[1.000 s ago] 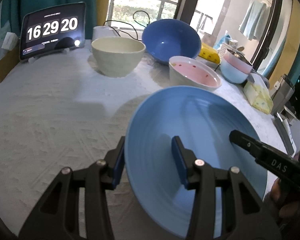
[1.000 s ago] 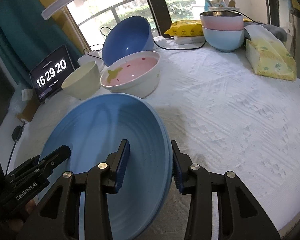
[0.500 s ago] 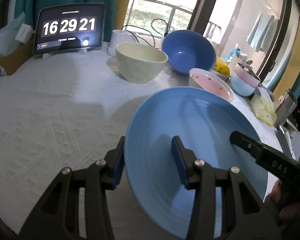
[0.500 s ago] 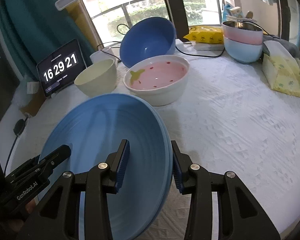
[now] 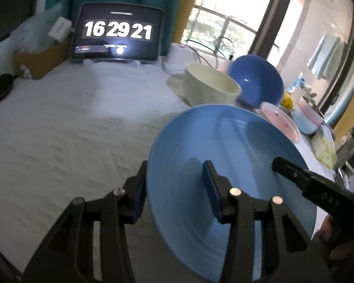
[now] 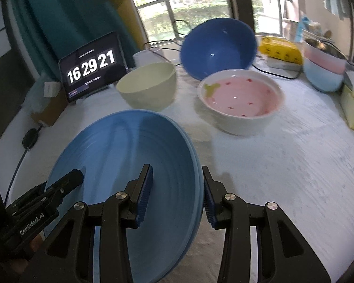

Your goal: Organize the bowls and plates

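Two tools [image 5: 174, 188] [image 6: 177, 191] clamp blue plate's [image 6: 120, 165] opposite edges.

You have one light blue plate [image 6: 120, 165], five bowls — cream [image 6: 148, 87], dark blue [image 6: 219, 47], pink-lined [image 6: 243, 101], two stacked [image 6: 323, 70] — and one tablet clock [image 6: 92, 68].

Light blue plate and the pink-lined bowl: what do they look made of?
The light blue plate, held at opposite rims by the left gripper and right gripper, looks like glazed ceramic or melamine: concentric ridges, soft sheen. The pink-lined bowl looks like glazed ceramic: thick white wall, glossy highlight, printed red dots. Neither is certain from looks alone.
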### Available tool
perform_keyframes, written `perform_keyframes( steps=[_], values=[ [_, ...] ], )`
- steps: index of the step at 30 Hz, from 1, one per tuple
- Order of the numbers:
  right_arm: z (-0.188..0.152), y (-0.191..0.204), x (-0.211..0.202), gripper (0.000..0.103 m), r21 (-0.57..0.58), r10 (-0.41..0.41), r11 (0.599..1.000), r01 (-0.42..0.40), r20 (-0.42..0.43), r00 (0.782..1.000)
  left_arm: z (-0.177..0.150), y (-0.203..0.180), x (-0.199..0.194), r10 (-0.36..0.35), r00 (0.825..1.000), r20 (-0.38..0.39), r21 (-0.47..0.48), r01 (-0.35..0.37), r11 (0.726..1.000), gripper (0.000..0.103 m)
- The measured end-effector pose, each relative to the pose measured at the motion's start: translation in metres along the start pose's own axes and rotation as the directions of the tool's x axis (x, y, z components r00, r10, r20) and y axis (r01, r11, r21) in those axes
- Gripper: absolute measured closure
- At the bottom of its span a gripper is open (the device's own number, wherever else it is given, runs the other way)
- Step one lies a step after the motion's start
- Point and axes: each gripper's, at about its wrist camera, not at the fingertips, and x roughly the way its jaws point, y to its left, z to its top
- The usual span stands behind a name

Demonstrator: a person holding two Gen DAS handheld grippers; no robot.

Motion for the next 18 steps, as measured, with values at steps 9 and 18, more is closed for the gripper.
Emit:
perform_keyframes(
  steps=[9,18],
  values=[
    [0.016,0.033,0.024,0.061,-0.053,0.037,0.998,-0.038,-0.019,0.999,0.013,0.037,0.001,0.044,0.999,0.019,-0.064,-0.043,0.997,0.057],
    [0.025,0.063,0.056,0.060,-0.086,0.086,0.992,-0.091,-0.060,0.994,0.021,0.070,0.006,0.101,0.995,0.006,-0.105,-0.100,0.989,0.057]
  ],
)
